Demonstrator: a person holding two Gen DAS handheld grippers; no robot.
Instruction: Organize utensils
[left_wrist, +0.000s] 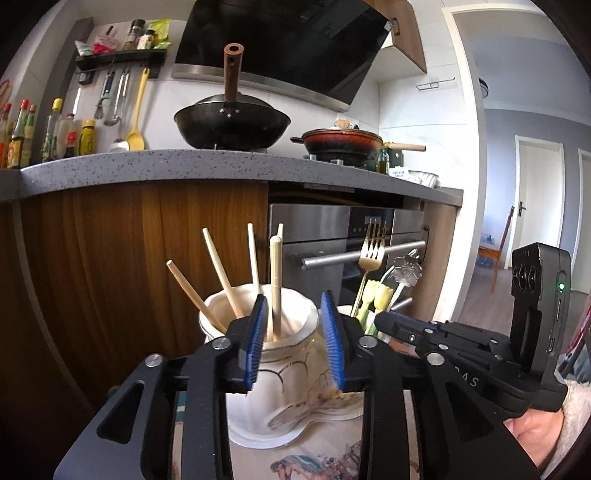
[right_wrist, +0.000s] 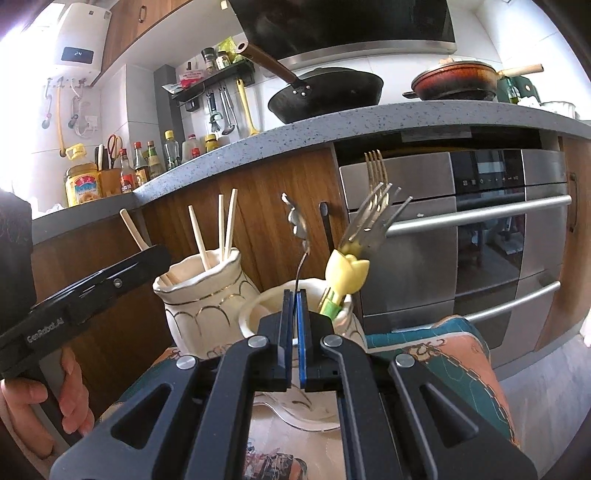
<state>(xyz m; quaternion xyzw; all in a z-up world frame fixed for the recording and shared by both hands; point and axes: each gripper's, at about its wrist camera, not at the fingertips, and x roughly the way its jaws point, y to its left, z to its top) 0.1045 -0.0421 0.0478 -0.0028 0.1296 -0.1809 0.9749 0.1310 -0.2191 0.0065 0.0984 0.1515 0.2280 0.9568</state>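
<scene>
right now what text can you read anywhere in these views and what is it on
"GenRobot.AI": side of the left claw.
"24": display of the white water heater.
Sauce bottle labels, oven panel markings, counter tag: too small to read.

**Utensils sorted into two cream ceramic holders**

Low in the centre of the left wrist frame, a cream fluted holder (left_wrist: 280, 373) with thin gold lines stands upright holding five pale chopsticks (left_wrist: 275, 288) that fan upward. Just to its right, a second cream holder (right_wrist: 258, 314) contains a gold fork (left_wrist: 371, 251), a silver flower-ended spoon (left_wrist: 405, 271) and yellow tulip-handled forks (right_wrist: 347, 273), all leaning.
</scene>
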